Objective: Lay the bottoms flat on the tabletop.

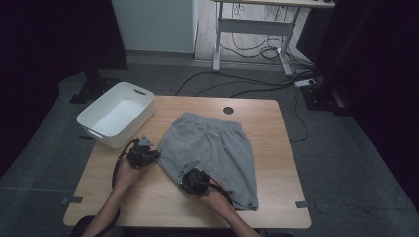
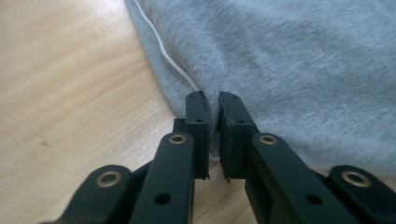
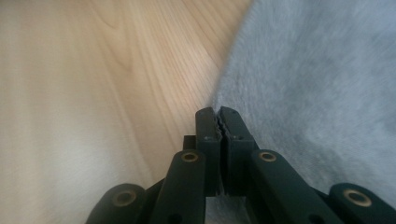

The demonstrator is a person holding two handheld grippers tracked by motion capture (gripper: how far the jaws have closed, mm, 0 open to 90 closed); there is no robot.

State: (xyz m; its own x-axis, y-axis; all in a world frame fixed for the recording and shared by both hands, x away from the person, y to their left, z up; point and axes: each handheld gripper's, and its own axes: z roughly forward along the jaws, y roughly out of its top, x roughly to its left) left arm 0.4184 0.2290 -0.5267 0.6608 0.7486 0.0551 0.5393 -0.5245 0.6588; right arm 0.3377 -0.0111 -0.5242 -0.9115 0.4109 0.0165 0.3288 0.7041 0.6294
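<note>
A pair of grey shorts point(image 1: 212, 148) lies spread flat in the middle of the high view, on a light wooden table point(image 1: 276, 128), with the waistband toward the top of the frame and the leg hems toward the bottom.

The left gripper point(image 1: 153, 155) sits at the left edge of the shorts, left of centre in the high view. In the left gripper view its jaws are clamped on the edge of the grey cloth point(image 2: 289, 70), with a fold of fabric pinched in the narrow gap between the pads; a thin white cord point(image 2: 161, 46) runs along the hem toward the upper left of that frame.

The right gripper point(image 1: 185, 178) sits lower in the high view, at the lower left edge of the shorts. In the right gripper view its jaws are pressed together right at the border of the cloth point(image 3: 317, 93), and the fabric edge runs in between them.

A white plastic bin point(image 1: 99, 129) stands at the upper left of the table, well apart from the shorts. A round dark hole point(image 1: 228, 110) in the tabletop lies just above the waistband.
</note>
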